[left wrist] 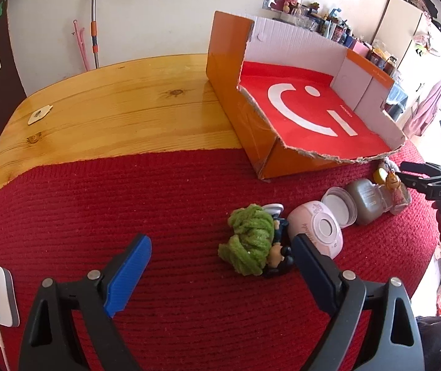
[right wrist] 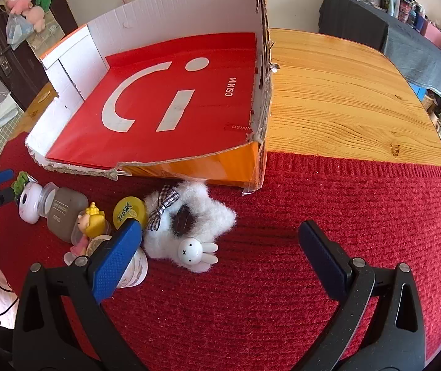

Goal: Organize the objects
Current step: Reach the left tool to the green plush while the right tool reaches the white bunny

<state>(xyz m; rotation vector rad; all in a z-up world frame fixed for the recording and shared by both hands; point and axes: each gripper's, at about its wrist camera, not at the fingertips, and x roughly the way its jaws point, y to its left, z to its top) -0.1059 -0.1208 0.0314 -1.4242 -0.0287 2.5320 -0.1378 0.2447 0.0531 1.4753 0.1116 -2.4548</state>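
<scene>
left gripper [left wrist: 220,266]: jaws wide, holding nothing, the green woolly yarn ball [left wrist: 248,241] lies between them, likely next pick | right gripper [right wrist: 220,253]: wide, empty, over the white fluffy plush [right wrist: 189,216] | torn orange cardboard box [left wrist: 236,102] at 12 o'clock, open side facing the toys for easy loading

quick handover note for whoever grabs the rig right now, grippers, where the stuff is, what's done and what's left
Left gripper: open, empty, with the green yarn ball between its fingers, pads not on it.
Right gripper: open, empty, over the white fluffy plush and the white rabbit figure.
The cardboard box holds only a red Miniso bag.
All small items lie in a row on the red knitted mat in front of the box: yarn ball, pink round case, grey case, yellow-haired doll, yellow lid, plush.
Done: nothing sorted yet.
Left: everything, presumably into the box.
</scene>
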